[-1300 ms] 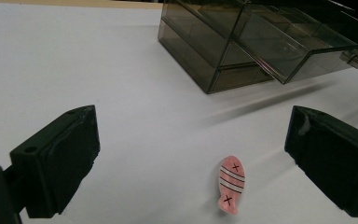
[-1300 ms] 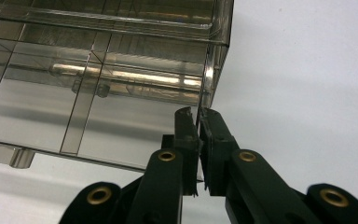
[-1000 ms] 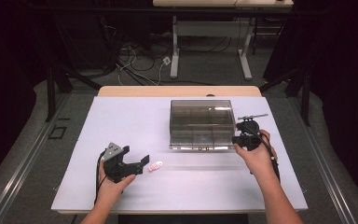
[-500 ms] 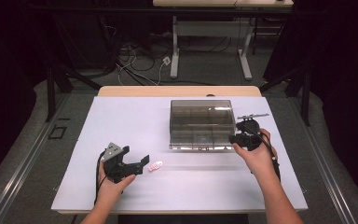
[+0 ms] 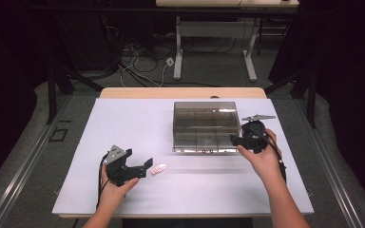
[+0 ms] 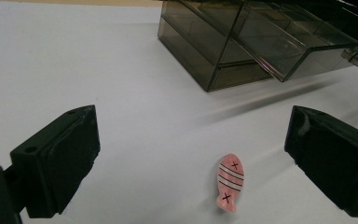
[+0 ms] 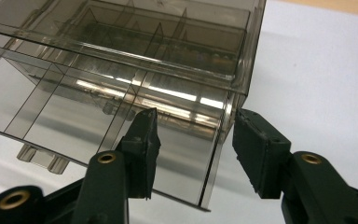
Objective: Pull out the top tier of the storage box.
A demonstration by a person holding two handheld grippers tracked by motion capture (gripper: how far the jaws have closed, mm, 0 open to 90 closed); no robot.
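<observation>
left tool (image 5: pixel 145 167): jaws wide apart, nothing between, held low and level over the table (image 5: pixel 76 142), aimed at the pink fish charm (image 6: pixel 230 183) lying flat just ahead
right tool (image 7: pixel 193 149): jaws just been opening, straddling lid edge of smoky compartment box (image 5: pixel 205 126), pads off it
right hand (image 5: pixel 261 154): at box's right front corner

Smoke-tinted transparent plastic box (image 7: pixel 121 88), glossy, with bright reflections; small pink fish (image 6: pixel 230 182), smooth, glossy plastic; matt white table covering (image 5: pixel 185 190); matt black gripper pads (image 6: pixel 60 161); pale wood tabletop edge (image 5: pixel 180 92).
</observation>
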